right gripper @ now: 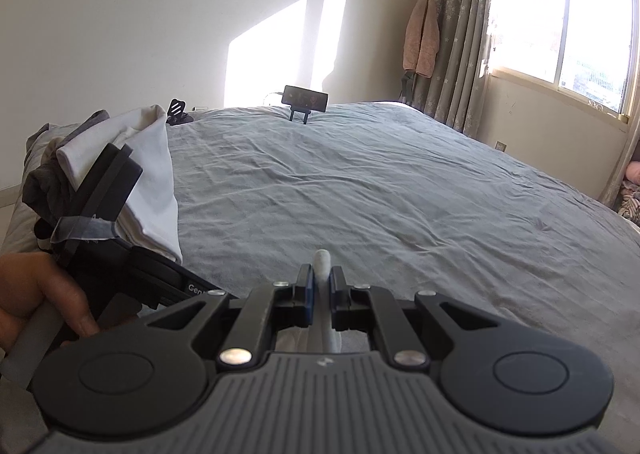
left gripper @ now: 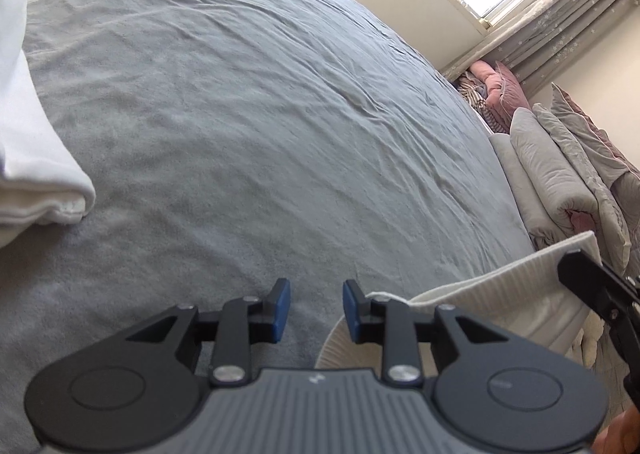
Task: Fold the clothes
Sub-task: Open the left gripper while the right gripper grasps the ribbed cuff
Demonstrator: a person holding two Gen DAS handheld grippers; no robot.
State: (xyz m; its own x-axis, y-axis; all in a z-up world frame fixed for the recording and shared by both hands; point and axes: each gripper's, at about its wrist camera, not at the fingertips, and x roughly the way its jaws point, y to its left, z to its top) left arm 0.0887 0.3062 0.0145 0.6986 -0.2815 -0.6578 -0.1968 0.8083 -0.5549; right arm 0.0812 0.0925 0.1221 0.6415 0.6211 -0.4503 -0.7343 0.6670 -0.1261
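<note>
**Left side free, right side pinched: the garment can swing and bunch**

While only one gripper has cloth, the fold depends on a single pinch point. Left to right:

- Folded white stack (left gripper: 40, 158) sits at the left edge of the grey bedspread (left gripper: 256, 102). Judgement: a wide sweep with the left arm could clip it and undo a finished fold.
- Left gripper (left gripper: 316, 310): jaws part-open, blue pads apart, only bedspread visible in the gap. It holds nothing. The cream ribbed garment (left gripper: 480, 294) lies just right of its right finger, edge beside the pad, not between the pads.
- Risk: if it closes where it stands, it may catch bedspread or nothing. It needs to shift right onto the ribbed edge first.
- Right gripper (right gripper: 319, 286): jaws nearly closed on a thin fold of the cream garment, which pokes up between the pads. The rest hangs below, out of view.
- Risk: the bite looks shallow and near the edge; a quick lift or tug could pull the knit out, or leave it drooping unevenly.
- Loose clothes pile (right gripper: 120, 174) lies at the left of the right wrist view, close behind the left gripper; a dragged hem could snag it.
</note>
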